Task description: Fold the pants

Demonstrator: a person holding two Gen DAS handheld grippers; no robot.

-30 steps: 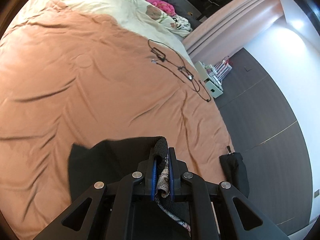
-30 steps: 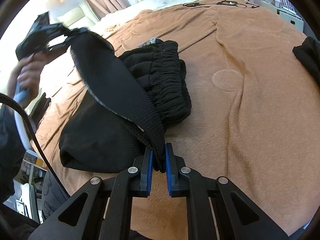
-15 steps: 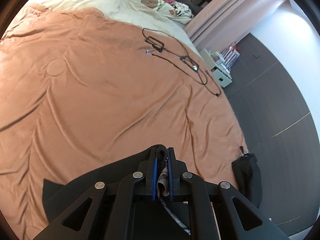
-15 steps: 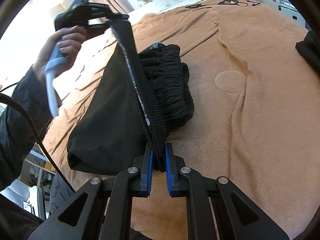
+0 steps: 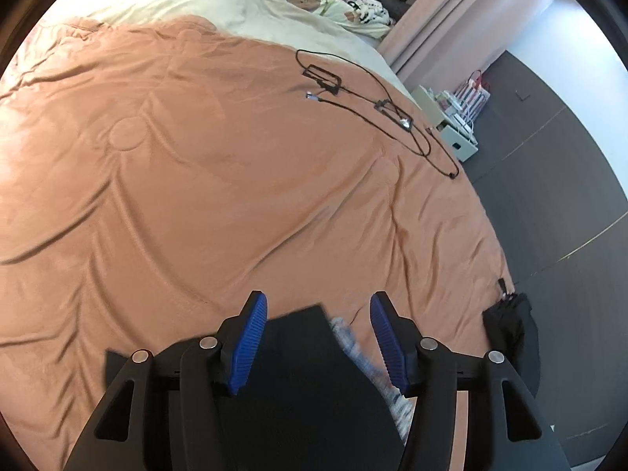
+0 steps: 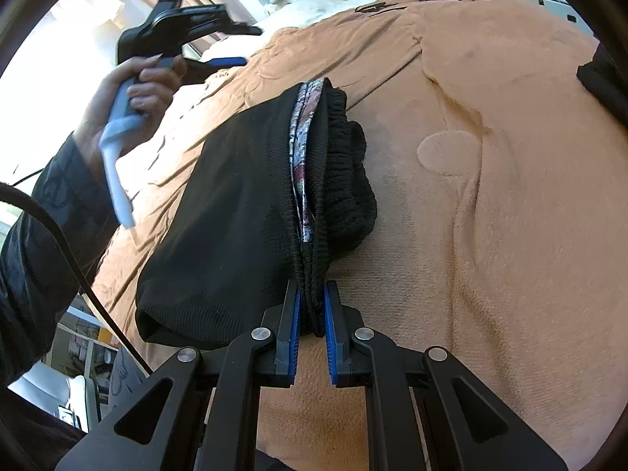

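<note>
We drop the fold: left gripper [image 5: 318, 337] jaws opening off the pants [image 6: 243, 212], right gripper [image 6: 310, 314] pinching the hem. Next, release right, smooth flat.

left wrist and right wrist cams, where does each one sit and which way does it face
Left wrist: on the left gripper, aimed down across the orange blanket; its opening jaws clear the black pants.
Right wrist: on the right gripper, facing the pillows; jaws shut on the pants' waistband; the left hand and a sleeve show.
Shared: pants, blanket, black cables.
</note>
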